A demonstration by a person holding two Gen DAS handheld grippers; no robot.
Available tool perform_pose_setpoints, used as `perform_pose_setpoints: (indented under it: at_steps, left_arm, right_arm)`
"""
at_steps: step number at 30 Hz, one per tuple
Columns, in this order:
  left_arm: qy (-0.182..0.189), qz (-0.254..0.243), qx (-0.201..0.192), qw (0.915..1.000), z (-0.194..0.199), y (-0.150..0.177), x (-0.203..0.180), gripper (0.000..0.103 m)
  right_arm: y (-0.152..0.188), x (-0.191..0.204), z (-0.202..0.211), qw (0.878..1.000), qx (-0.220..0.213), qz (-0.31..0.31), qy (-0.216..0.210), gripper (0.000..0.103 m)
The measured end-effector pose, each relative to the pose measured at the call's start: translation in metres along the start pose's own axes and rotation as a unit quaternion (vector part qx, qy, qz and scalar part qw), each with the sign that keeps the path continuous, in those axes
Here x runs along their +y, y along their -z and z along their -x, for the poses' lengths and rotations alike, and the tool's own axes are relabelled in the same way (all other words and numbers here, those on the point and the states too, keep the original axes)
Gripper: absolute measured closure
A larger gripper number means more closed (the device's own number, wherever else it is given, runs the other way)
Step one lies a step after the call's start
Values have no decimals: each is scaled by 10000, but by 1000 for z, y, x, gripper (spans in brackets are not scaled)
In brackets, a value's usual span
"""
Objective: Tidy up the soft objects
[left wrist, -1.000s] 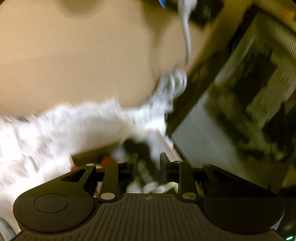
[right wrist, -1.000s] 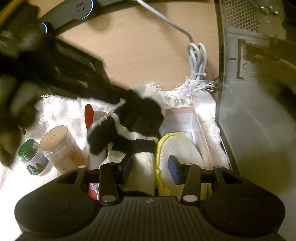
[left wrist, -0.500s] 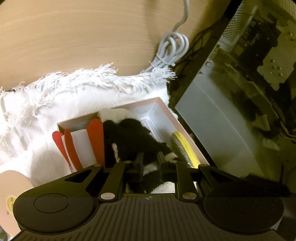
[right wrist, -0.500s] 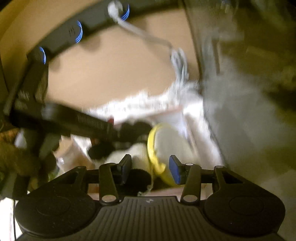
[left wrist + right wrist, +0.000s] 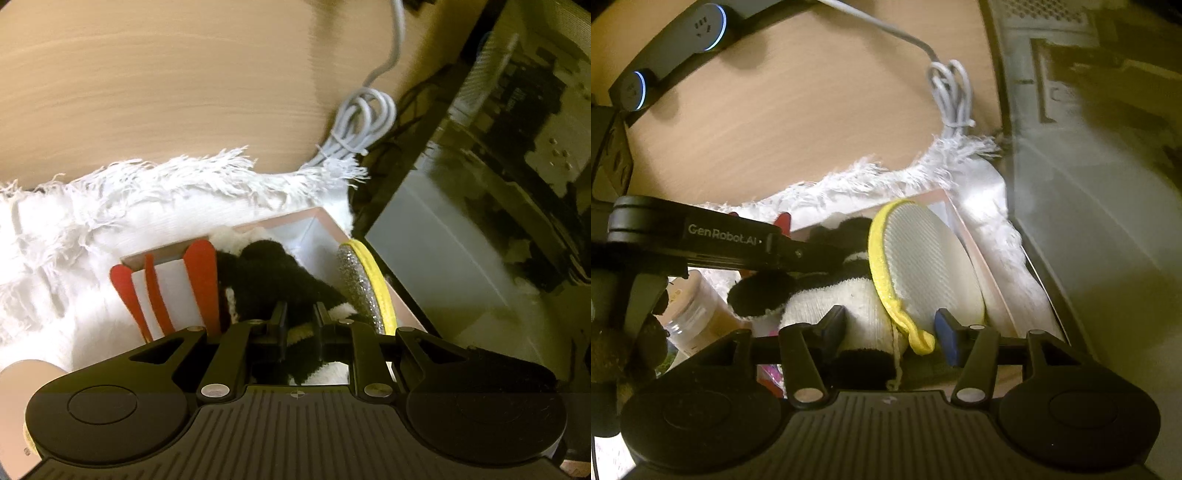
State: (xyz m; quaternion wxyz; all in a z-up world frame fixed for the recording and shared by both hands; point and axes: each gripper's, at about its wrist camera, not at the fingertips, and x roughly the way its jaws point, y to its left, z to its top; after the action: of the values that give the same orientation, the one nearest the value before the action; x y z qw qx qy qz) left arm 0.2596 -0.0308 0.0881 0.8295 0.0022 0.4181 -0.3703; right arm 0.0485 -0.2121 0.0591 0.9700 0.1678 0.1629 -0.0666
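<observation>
The left gripper [image 5: 298,325] pinches the sock [image 5: 273,277] inside the box [image 5: 321,218]; the right gripper [image 5: 890,326] hangs wide at six o'clock; only release seems left.

The near end of the black-and-white plush sock [image 5: 273,284] is hidden behind the left tool [image 5: 300,323], so how its narrowed fingers meet the fabric cannot be told. A tan jar [image 5: 22,376] is cut off by the left edge. In the right wrist view, the dark case [image 5: 1108,184] on the right is blurred, and the jar label [image 5: 698,314] is unreadable.
</observation>
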Motion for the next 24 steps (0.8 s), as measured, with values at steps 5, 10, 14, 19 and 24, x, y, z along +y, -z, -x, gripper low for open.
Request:
perform_pose_setpoints:
  at_steps: [5, 10, 14, 19, 24]
  left_arm:
    - [190, -129, -110, 9997, 0, 4, 4, 84]
    - [224, 5, -241, 9995, -1, 7, 15, 84]
    - [114, 118, -317, 9994, -1, 6, 12, 84]
    - [-264, 60, -944, 9952, 25, 20, -6, 83]
    - [-997, 548, -1911, 9750, 94, 61, -24, 82]
  right_arm:
    - [5, 1, 2, 9989, 80, -423, 179, 50]
    - [0, 8, -5, 9964, 131, -774, 305, 50]
    - [3, 14, -1, 9974, -79, -407, 592, 27]
    - [7, 1, 12, 9983, -329, -58, 477, 15]
    - [25, 7, 49, 9948, -736, 690, 143, 15]
